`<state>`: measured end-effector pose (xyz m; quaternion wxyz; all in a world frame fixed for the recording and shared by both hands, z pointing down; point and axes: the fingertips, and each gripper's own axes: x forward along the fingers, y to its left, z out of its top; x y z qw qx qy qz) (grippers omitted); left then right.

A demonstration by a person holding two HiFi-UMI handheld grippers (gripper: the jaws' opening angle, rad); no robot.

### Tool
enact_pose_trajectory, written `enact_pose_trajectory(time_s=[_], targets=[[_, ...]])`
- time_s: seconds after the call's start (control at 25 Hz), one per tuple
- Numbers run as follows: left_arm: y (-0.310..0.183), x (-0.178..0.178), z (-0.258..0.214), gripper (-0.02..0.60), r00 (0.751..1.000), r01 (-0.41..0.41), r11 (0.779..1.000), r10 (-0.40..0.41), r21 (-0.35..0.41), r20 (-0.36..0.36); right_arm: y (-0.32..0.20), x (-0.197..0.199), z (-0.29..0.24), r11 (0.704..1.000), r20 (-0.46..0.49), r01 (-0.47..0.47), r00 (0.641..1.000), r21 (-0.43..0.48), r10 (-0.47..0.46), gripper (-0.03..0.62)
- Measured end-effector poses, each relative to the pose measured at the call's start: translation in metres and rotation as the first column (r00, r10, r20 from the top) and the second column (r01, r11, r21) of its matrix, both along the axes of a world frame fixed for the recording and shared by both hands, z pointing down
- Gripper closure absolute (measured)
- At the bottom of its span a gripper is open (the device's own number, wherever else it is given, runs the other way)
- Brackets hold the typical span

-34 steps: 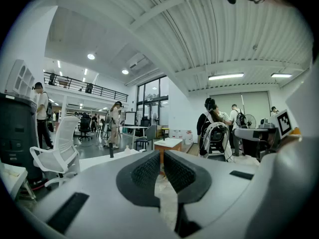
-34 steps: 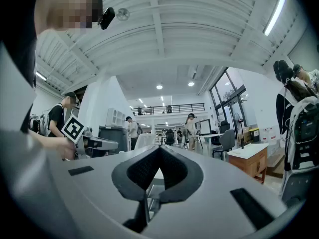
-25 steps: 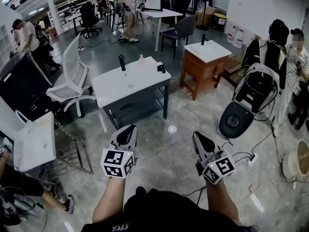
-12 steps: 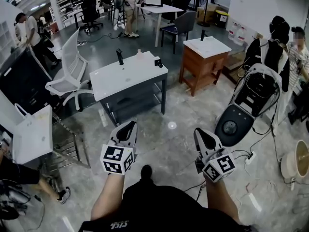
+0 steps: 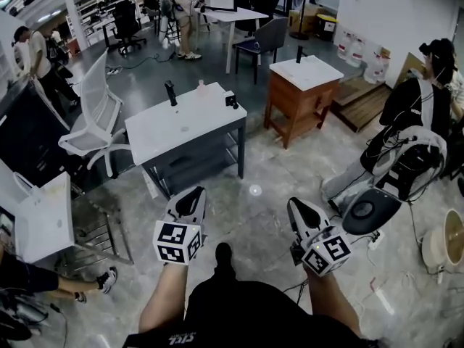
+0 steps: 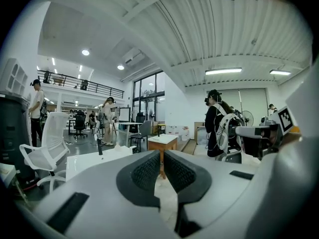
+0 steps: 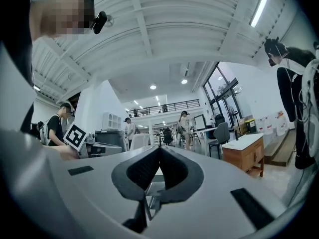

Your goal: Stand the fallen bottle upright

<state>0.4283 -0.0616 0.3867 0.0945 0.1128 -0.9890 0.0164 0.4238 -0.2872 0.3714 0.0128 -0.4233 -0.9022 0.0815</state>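
Observation:
A small pale bottle (image 5: pixel 201 86) rests near the far edge of the white-topped grey table (image 5: pixel 181 125); it is too small to tell how it lies. Two black posts (image 5: pixel 170 91) also stand on the table. My left gripper (image 5: pixel 192 194) and right gripper (image 5: pixel 299 207) are held low over the stone floor, well short of the table. Both point toward it, roughly level. In the left gripper view my left gripper (image 6: pixel 162 156) has its pads together with nothing between them. My right gripper (image 7: pixel 159 151) is likewise shut and empty.
A wooden cabinet (image 5: pixel 301 93) with a white top stands right of the table. A white office chair (image 5: pixel 94 114) is at its left. A black wheeled machine (image 5: pixel 373 209), cables (image 5: pixel 384 245) and a person (image 5: pixel 428 100) are on the right. A white box (image 5: pixel 43 216) is at the left.
The table has come nearer and shifted left in the head view. Both grippers moved forward with me. The black machine on the right has shifted lower and rightward.

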Motion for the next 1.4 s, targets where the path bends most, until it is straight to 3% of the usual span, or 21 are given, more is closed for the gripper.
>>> enact_pose_trajectory(time_s=[0.44,0.8,1.04,1.4], targets=[[0.049,-0.129,0.001,0.546,0.999,-0.051,0.999,0.051,0.006,-0.010,0.056,-0.111,0.002,1.000,-0.036,-0.020,0.999,0.006,0.020,0.579],[0.123,-0.217,0.012,0.546,0.998,-0.051,0.998,0.052,0.034,-0.034,0.152,-0.203,0.008,0.999,-0.054,0.039,0.998,0.033,-0.037,0.577],[0.164,-0.261,0.026,0.546,0.997,-0.056,0.996,0.059,0.066,-0.046,0.215,-0.241,0.012,0.994,-0.052,0.090,0.995,0.064,-0.087,0.577],[0.174,-0.319,0.051,0.546,0.992,-0.073,0.992,0.083,0.106,-0.092,0.215,-0.300,0.025,0.995,-0.087,0.032,0.996,0.092,-0.024,0.579]])
